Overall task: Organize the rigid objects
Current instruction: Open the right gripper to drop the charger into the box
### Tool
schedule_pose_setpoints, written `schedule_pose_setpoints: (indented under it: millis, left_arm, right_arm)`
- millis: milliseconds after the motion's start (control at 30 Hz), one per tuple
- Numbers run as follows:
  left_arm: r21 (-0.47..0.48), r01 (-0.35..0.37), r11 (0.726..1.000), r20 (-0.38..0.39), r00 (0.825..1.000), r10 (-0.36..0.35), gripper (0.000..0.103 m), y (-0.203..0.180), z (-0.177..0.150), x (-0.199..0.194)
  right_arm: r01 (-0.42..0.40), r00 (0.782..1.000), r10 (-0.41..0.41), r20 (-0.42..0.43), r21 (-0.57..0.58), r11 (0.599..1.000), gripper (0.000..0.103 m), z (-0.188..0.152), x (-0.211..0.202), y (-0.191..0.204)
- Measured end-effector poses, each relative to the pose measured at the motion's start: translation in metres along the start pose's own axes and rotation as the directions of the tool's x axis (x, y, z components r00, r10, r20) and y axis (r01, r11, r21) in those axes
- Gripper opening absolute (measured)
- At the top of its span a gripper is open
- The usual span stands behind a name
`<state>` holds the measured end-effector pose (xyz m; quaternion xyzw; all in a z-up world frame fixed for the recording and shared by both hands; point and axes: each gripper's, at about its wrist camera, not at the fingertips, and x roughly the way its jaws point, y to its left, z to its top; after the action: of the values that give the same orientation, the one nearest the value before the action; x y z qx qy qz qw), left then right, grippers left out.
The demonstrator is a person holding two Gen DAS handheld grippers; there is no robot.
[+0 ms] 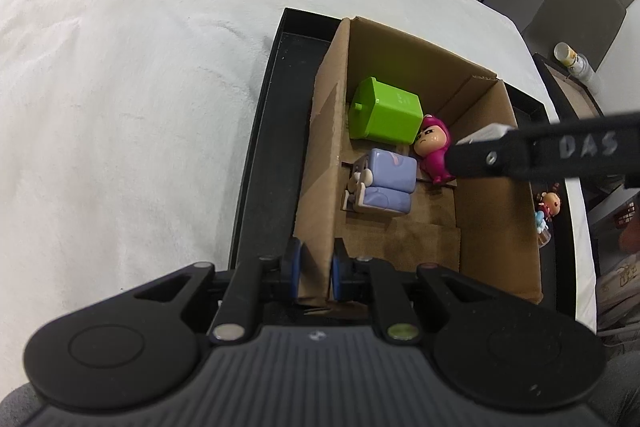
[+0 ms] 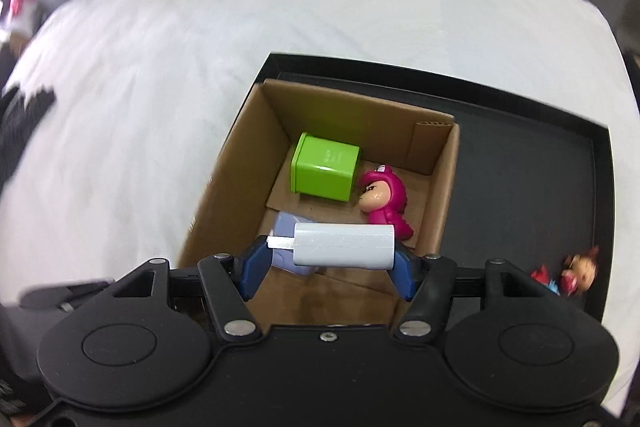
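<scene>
Two grips holding: right gripper [image 2: 326, 259] clamped endwise on white charger [image 2: 344, 246], light, stiff, slick-shelled, best pinched across flat ends; left gripper [image 1: 314, 269] pinching cardboard box [image 1: 320, 163] wall.

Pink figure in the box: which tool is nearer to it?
Right. The right tool hovers just above the pink figure, holding a white charger; the left tool clamps the cardboard box wall.

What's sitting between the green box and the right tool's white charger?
In the right wrist view, the pink figurine and the purple toy lie between the green box and the white charger.
</scene>
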<state>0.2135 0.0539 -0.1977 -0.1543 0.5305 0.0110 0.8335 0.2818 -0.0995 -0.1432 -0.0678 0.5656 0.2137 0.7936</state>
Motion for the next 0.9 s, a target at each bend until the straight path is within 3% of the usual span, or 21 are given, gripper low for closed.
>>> schedule_pose_setpoints:
  millis: [133, 333, 900]
  left_arm:
    - [-0.001, 0.004, 1.000, 0.002, 1.000, -0.004, 0.014, 0.001, 0.000, 0.000]
    - [-0.003, 0.007, 1.000, 0.001, 1.000, -0.007, 0.014, 0.002, -0.001, 0.000]
    - [-0.004, 0.008, 1.000, 0.005, 1.000, -0.008, 0.015, 0.002, 0.000, -0.002]
  right_arm:
    - [0.019, 0.999, -0.020, -0.031, -0.045, 0.999, 0.061, 0.001, 0.011, 0.001]
    - [0.011, 0.999, -0.012, -0.047, -0.023, 1.000, 0.063, 0.000, 0.023, 0.000]
    - [-0.057, 0.998, 0.057, 0.016, 0.064, 0.996, 0.067, -0.008, -0.015, -0.006]
